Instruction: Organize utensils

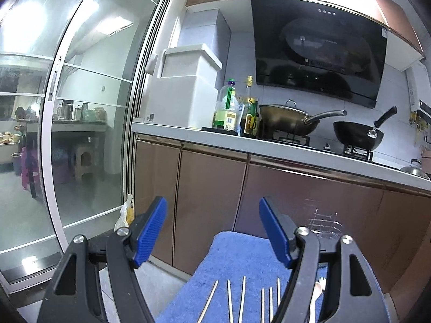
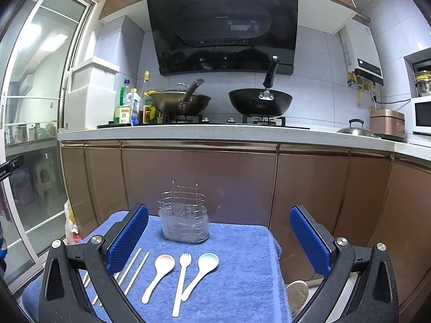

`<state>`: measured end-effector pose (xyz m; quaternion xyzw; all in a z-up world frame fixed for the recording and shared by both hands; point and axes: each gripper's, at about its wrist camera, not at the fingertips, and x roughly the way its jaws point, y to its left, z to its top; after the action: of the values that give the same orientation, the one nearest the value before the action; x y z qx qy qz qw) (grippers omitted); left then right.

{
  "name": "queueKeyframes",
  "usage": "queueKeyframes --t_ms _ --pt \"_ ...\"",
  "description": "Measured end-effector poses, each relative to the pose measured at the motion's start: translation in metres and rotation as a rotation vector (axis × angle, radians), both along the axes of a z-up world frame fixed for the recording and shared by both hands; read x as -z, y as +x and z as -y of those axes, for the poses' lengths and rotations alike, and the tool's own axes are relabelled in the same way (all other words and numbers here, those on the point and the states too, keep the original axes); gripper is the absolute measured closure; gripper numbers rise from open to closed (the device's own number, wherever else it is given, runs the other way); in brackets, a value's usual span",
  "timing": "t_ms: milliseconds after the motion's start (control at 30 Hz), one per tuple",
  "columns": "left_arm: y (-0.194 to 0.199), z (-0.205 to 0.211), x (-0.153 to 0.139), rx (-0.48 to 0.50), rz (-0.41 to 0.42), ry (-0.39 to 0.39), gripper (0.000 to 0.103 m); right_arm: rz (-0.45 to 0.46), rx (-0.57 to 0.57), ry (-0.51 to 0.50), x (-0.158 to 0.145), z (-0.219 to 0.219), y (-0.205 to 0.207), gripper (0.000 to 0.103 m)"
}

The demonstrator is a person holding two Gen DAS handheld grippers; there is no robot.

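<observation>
Risk sits mostly with the wire caddy (image 2: 184, 216), which stands upright near the far edge of the blue towel (image 2: 242, 282) covering the bench; it looks light and see-through, so a utensil pushed in at a slant could tip it or slide it off that far edge. The chopsticks (image 2: 134, 271) lie side by side toward the towel's left edge, thin and close together, so a grasp there could well take two at once or roll one off the side. The pink spoon (image 2: 159, 274), the white fork (image 2: 181, 282) and the pale blue spoon (image 2: 200, 271) lie in a row at the middle of the towel, handles toward the near edge and near one another; closing on the fork may nudge a spoon. Soft pile could also let flat handles slip from the pads.

Left gripper (image 1: 212, 231) hovers over the left part of the towel, jaws spread wide, holding and touching nothing. Right gripper (image 2: 219, 238) hangs above the row of spoons, jaws likewise wide apart and empty.
</observation>
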<state>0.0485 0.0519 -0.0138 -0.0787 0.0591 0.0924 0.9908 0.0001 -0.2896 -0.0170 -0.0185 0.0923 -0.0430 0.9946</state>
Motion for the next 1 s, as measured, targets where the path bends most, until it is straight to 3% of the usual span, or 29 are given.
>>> queueKeyframes --t_ms 333,667,867,1000 --pt "0.023 0.018 -0.027 0.022 -0.013 0.064 0.033 0.045 0.026 0.002 -0.019 0.004 0.012 0.000" --pt "0.042 0.031 -0.025 0.065 -0.074 0.079 0.033 0.029 0.017 -0.028 -0.033 0.002 0.015 0.000" --pt "0.068 0.044 -0.010 0.106 -0.155 0.103 0.033 -0.009 -0.024 -0.042 -0.030 0.002 0.034 0.002" --pt "0.095 0.040 0.011 0.185 -0.281 0.062 0.033 -0.104 -0.062 -0.012 -0.007 0.011 0.064 0.013"
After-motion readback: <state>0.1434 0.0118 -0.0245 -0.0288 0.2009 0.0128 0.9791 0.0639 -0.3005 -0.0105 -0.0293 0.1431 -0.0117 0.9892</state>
